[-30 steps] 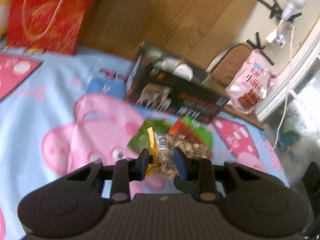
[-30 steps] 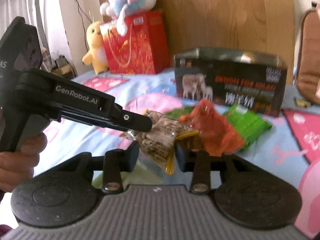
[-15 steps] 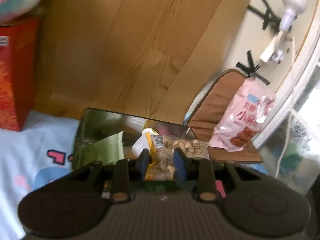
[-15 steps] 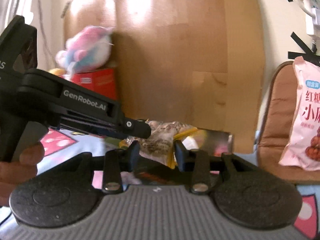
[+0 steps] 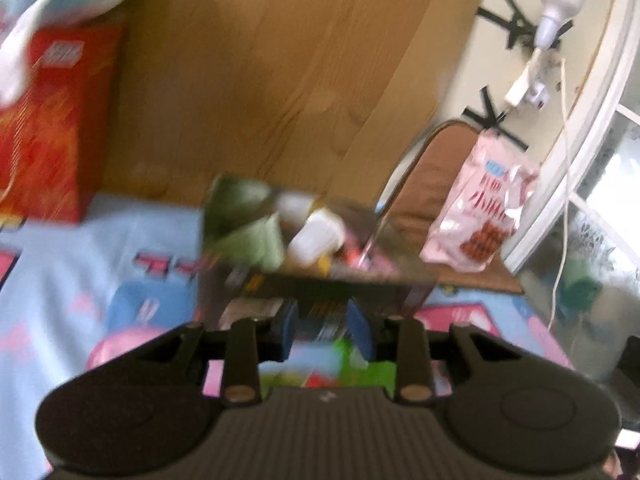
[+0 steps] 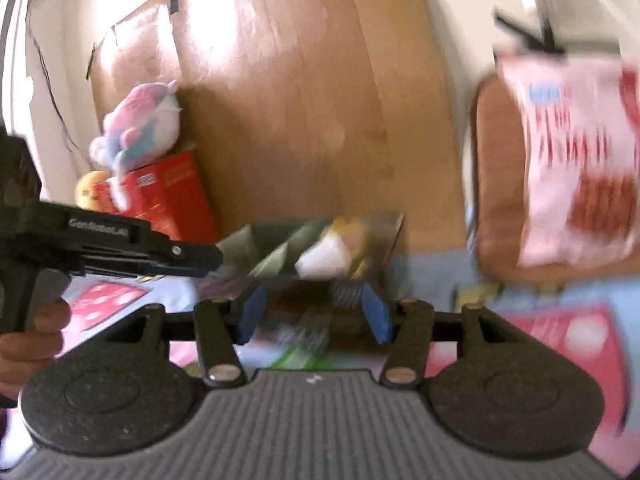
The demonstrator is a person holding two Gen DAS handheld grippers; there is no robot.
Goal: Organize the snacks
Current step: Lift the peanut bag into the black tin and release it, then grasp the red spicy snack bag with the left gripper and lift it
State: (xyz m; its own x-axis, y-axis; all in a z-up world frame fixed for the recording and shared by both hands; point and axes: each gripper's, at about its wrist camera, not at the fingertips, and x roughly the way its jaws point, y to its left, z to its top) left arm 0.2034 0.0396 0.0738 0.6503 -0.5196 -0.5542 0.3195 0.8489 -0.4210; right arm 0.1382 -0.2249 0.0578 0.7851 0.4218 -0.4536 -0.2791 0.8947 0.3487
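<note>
A dark printed box (image 5: 320, 276) stands open on the blue cartoon bedspread (image 5: 100, 272), with green and white snack packs (image 5: 320, 236) inside. My left gripper (image 5: 326, 334) is open and empty, just in front of the box. My right gripper (image 6: 314, 314) is open and empty, also in front of the box (image 6: 320, 248). The left gripper's body (image 6: 120, 248) shows at the left of the right wrist view. Green and red snack packs (image 5: 344, 368) lie on the bed below the left fingers. Both views are blurred.
A red gift bag (image 5: 48, 128) with a plush toy (image 6: 136, 120) on it stands at the back left against a wooden headboard (image 5: 280, 80). A pink snack bag (image 5: 484, 208) rests on a brown chair at the right. A window and cable are far right.
Both grippers held a clear bag of nuts over the box; now both have opened, the bag is out of their jaws, and both have pulled back from the box.
</note>
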